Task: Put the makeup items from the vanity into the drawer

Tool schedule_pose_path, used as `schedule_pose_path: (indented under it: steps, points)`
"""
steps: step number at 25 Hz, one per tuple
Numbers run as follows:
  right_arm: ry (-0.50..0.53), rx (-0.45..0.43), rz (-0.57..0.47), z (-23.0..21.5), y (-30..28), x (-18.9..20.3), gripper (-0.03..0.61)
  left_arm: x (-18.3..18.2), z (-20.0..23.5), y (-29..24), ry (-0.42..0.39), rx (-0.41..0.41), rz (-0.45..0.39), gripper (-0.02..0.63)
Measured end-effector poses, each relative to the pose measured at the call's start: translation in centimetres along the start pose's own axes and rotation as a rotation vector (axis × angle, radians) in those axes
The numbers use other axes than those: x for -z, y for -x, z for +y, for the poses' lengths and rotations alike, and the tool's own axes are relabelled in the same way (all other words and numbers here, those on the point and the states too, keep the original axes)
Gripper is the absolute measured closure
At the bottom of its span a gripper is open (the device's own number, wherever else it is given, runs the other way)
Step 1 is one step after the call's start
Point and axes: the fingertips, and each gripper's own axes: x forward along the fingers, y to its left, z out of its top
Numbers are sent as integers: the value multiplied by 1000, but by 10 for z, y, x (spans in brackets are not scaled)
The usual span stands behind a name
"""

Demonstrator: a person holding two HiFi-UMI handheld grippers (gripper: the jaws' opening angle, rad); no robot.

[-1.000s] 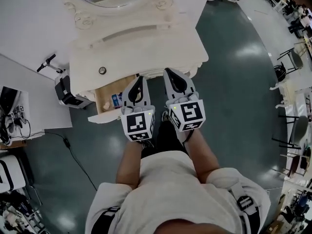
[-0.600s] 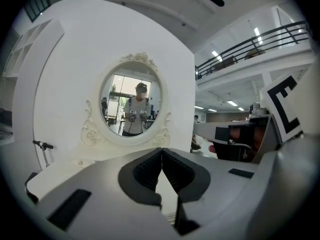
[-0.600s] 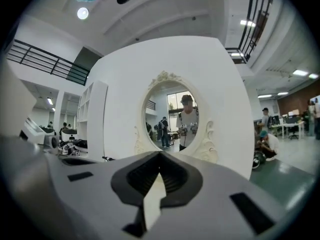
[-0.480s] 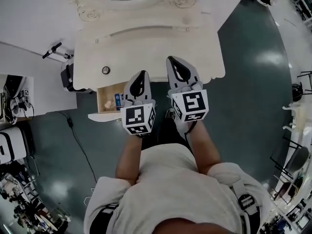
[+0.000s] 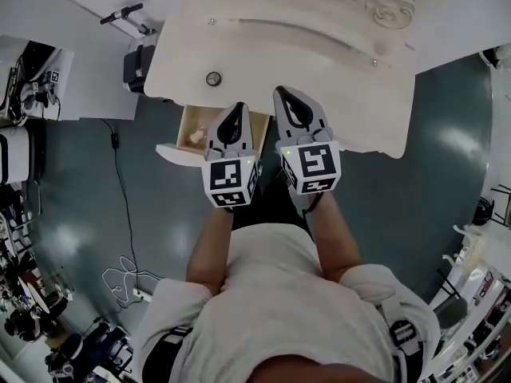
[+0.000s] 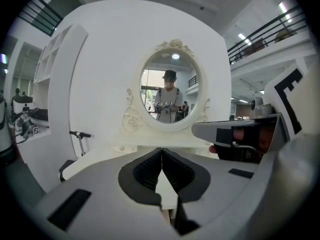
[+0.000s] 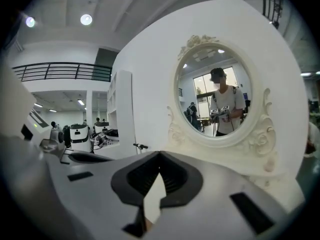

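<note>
Both grippers hang at the front edge of the vanity. The left gripper has its jaws pressed together on nothing, and the right gripper is likewise closed and empty. The drawer stands pulled out beneath the vanity's front left, with a pale item inside (its kind is unclear). A small round item sits on the vanity top, near that front edge.

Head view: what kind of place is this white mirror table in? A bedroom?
Probably not a bedroom, more likely a big workshop hall. The cream carved vanity table stands on a glossy dark green floor, a black cable trails beside it, and a railed upper balcony shows to one side.
</note>
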Motion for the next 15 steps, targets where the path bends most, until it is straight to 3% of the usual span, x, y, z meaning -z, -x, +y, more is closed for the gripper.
schedule_pose_path:
  steps: [7,15]
  points:
    - [38,-65,73,40,-49,12,565,11,57,-7,58,-49,33,607]
    - [136,-159,231,85,-91,60,565,45,117,-5,185,-145,54,607]
